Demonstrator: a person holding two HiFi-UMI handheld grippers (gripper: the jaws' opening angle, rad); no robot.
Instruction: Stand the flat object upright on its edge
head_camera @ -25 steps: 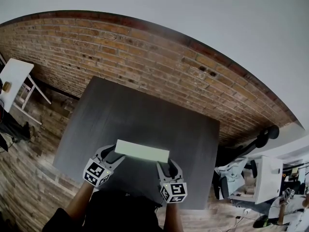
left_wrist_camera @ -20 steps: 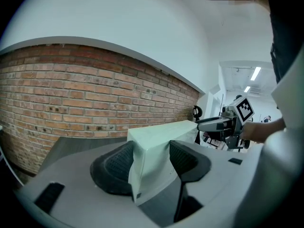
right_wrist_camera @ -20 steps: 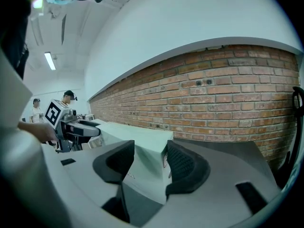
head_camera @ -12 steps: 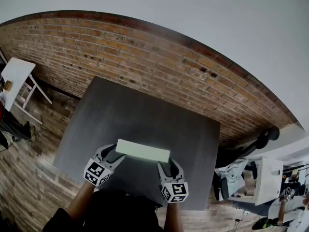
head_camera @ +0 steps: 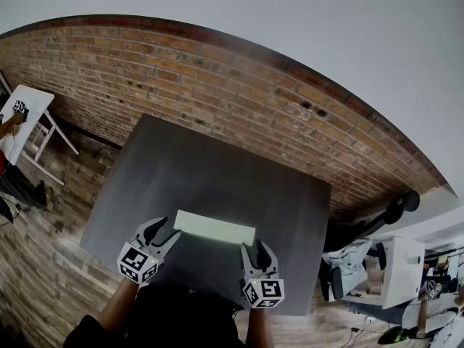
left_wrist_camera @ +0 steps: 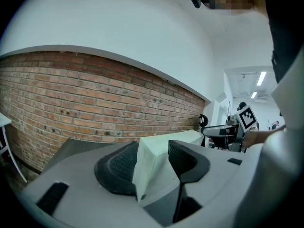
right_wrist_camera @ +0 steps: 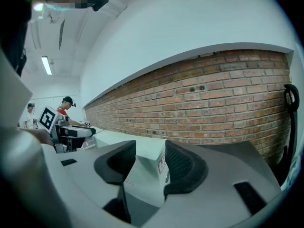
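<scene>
A pale green flat box (head_camera: 214, 227) stands on its long edge near the front of the dark grey table (head_camera: 217, 158). My left gripper (head_camera: 164, 232) sits at the box's left end and my right gripper (head_camera: 255, 247) at its right end. In the left gripper view a near corner of the box (left_wrist_camera: 151, 167) rises between the wide jaws. In the right gripper view the labelled end of the box (right_wrist_camera: 145, 170) also stands between the jaws. Both pairs of jaws have just been closing a little with the box between them, and neither visibly clamps it.
A brick wall (head_camera: 217, 71) runs behind the table. A white side table (head_camera: 25, 111) with a person's hand stands at far left. Chairs and a white desk (head_camera: 402, 267) crowd the right. The table's front edge lies just below the grippers.
My left gripper has drawn back, left and toward me, from the box's left end. The right gripper has barely shifted. The box stays where it was.
</scene>
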